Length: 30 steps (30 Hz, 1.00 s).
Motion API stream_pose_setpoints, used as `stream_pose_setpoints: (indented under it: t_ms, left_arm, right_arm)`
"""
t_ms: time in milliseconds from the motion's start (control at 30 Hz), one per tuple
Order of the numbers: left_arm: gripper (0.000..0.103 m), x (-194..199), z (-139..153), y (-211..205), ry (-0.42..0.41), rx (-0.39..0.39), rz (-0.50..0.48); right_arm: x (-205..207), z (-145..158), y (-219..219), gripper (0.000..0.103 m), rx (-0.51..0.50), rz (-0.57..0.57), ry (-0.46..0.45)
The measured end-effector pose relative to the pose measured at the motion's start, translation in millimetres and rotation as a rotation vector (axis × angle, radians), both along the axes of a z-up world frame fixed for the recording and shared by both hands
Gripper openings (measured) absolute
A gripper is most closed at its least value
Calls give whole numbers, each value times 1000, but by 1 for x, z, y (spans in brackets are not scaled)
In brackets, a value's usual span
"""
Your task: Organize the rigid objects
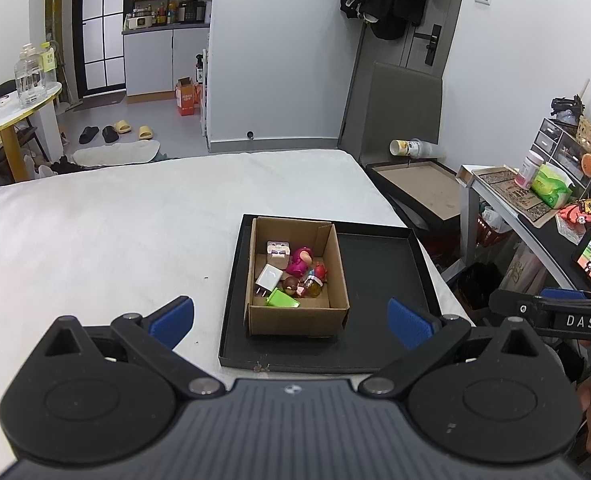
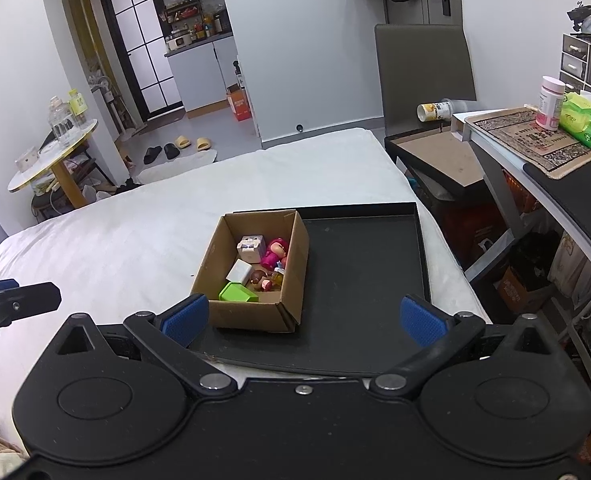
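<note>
From the left wrist, your left gripper point(image 1: 291, 322) has its jaws wide open and empty. The toys point(image 1: 291, 276) sit piled in the cardboard box point(image 1: 295, 320) on the black tray point(image 1: 379, 276), on the bed point(image 1: 115, 220). Grab one and others may tip.

From the right wrist, your right gripper point(image 2: 305, 318) is open and empty too. The box is light, so a bump could slide it.

The bed sheet point(image 1: 115, 232) is plain white. On it lies a black tray point(image 1: 379, 280), and in the tray a brown cardboard box point(image 1: 295, 316). Inside the box are a white charger point(image 1: 268, 276), a lime-green block point(image 1: 282, 299), a pink figure point(image 1: 300, 262), a pale cube with a printed face point(image 2: 250, 247) and a brown-headed figure point(image 2: 260, 277). Both grippers are black with blue finger pads point(image 2: 185, 322). On the desk, a mat point(image 2: 533, 140) shows a dark ornate border, beside a green wipes pack point(image 2: 583, 122).
</note>
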<state>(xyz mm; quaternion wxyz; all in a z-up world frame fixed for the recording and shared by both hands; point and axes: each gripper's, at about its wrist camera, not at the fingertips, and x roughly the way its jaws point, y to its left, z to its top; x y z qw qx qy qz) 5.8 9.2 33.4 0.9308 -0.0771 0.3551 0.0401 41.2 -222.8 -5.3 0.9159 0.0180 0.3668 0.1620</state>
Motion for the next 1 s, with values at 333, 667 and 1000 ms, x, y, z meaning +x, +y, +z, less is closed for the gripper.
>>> stream_pose_setpoints:
  t_ms: [333,667,1000]
  left_arm:
    - [102,1,-1,-1,6,-1,-6]
    - [102,0,-1,-2,9,-2,-5]
    - [102,0,-2,-2,7,-6,-6]
  right_arm:
    - [2,-3,-1,103,-8,6,7]
    - [2,-3,-1,103,-12,8,8]
    - [1,-1,0,103,-15,12,4]
